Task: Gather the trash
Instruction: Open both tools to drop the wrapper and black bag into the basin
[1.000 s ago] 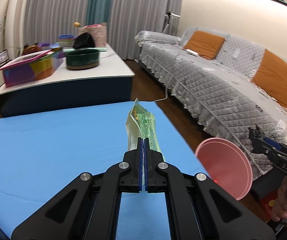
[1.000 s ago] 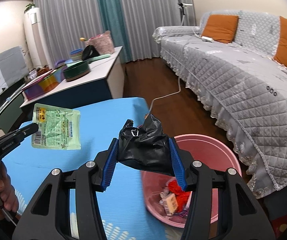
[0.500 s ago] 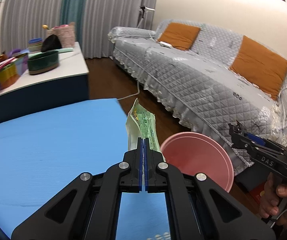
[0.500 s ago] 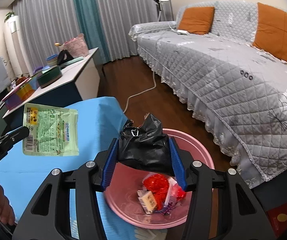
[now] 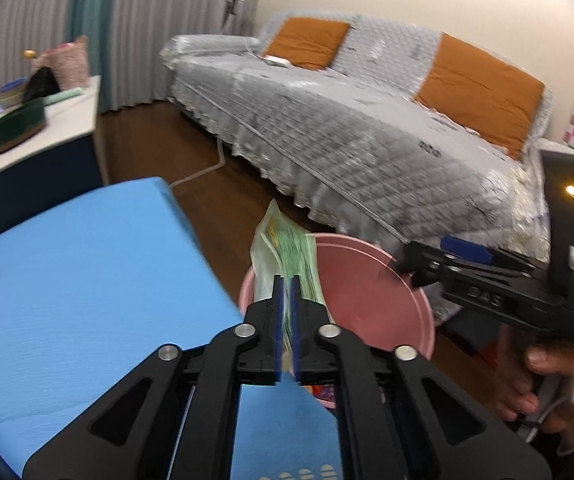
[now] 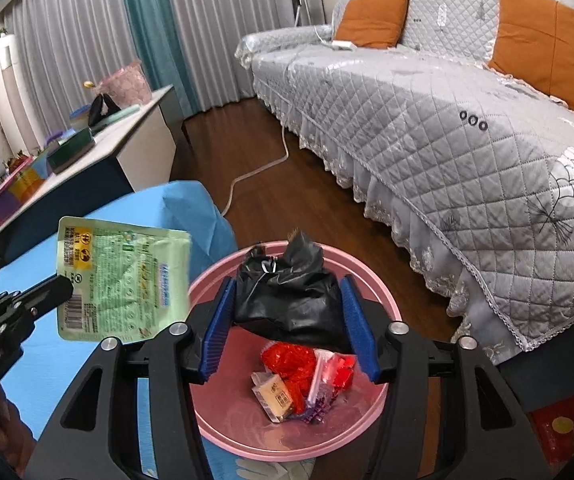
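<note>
My left gripper (image 5: 285, 284) is shut on a flat green snack wrapper (image 5: 287, 248), held at the rim of the pink bin (image 5: 371, 300). The wrapper also shows in the right wrist view (image 6: 123, 276), just left of the bin (image 6: 371, 280). My right gripper (image 6: 289, 312) is shut on a crumpled black plastic bag (image 6: 287, 296) and holds it above the open bin. Red wrappers and a small tan packet (image 6: 277, 392) lie in the bin. The right gripper also shows in the left wrist view (image 5: 403, 264), over the bin's far rim.
The bin stands on dark wood floor beside the blue-covered table (image 5: 79, 280). A grey quilted sofa (image 6: 447, 120) with orange cushions runs along the right. A white side table (image 6: 127, 136) with boxes and bowls stands at the back left. A white cable (image 6: 255, 168) lies on the floor.
Both grippers have moved right from over the blue table to the pink bin. The black bag now hangs over the bin's opening and the green wrapper reaches its rim.
</note>
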Demonstrator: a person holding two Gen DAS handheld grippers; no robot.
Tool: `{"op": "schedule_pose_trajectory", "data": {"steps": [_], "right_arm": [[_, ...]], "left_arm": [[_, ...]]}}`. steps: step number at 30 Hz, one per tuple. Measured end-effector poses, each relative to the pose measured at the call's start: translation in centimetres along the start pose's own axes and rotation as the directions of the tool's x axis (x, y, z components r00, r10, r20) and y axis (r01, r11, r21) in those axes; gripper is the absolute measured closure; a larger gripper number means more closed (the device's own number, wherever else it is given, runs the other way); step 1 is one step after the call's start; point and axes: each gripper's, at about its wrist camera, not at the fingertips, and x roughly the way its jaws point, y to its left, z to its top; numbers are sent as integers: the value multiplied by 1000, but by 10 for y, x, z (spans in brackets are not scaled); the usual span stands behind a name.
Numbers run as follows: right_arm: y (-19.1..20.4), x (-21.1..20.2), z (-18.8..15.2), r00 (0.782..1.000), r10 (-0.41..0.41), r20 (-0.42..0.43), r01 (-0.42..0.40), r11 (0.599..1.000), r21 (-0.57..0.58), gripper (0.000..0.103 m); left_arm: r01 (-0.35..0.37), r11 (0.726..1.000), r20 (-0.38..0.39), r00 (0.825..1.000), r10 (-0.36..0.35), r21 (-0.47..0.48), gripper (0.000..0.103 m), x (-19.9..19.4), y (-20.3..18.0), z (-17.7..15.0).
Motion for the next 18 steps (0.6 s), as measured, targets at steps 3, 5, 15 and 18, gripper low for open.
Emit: {"op": "schedule_pose_trajectory", "data": {"steps": [3, 5, 15, 18], "right_arm": [[-7, 2, 0, 1000, -9, -6, 9, 1000, 29, 31], [-11, 2, 0, 1000, -8, -8, 9, 999, 48, 29], [5, -13, 3, 1000, 11, 27, -12, 999, 40, 18], [19, -23, 5, 999, 30, 42, -31, 999, 21, 13]], "left_arm": [[-6, 1000, 15, 1000, 7, -10, 68, -2, 2, -2], [-8, 1000, 15, 1000, 8, -24, 68, -3, 7, -2], [-75, 996, 50, 996, 77, -52, 64, -33, 23, -3], [-110, 991, 69, 991, 115, -75, 55, -53, 32, -7]]}}
